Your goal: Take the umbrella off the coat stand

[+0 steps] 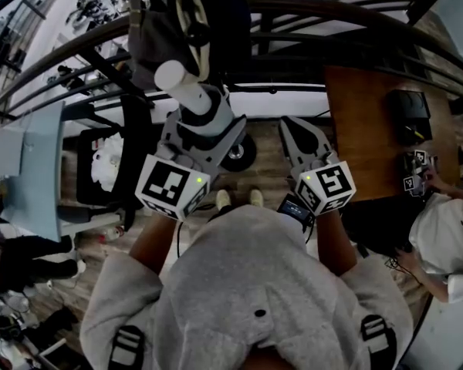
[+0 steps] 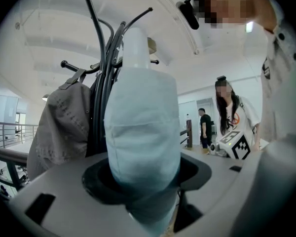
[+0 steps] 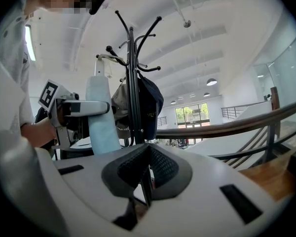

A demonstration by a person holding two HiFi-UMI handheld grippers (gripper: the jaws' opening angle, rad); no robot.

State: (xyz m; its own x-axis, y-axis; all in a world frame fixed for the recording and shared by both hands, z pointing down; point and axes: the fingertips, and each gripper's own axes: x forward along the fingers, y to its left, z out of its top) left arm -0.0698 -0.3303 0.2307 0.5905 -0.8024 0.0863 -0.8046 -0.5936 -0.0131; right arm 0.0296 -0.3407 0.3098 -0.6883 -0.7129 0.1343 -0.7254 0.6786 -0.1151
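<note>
A folded umbrella (image 2: 143, 127) in a pale blue sleeve stands upright between the jaws of my left gripper (image 2: 145, 181), which is shut on it. In the head view the umbrella (image 1: 187, 91) rises from the left gripper (image 1: 204, 122), right in front of the black coat stand (image 1: 239, 153). The right gripper view shows the umbrella (image 3: 99, 117) just left of the coat stand (image 3: 133, 83). Its white loop is near a hook arm, and I cannot tell whether they touch. My right gripper (image 3: 147, 169) is shut on nothing, a little right of the stand's pole.
A grey cloth bag (image 2: 59, 127) and a dark cap (image 3: 148, 102) hang on the stand. A dark curved railing (image 3: 227, 127) runs behind it. A wooden table (image 1: 370, 129) stands at the right, with a seated person (image 1: 447, 237) beside it.
</note>
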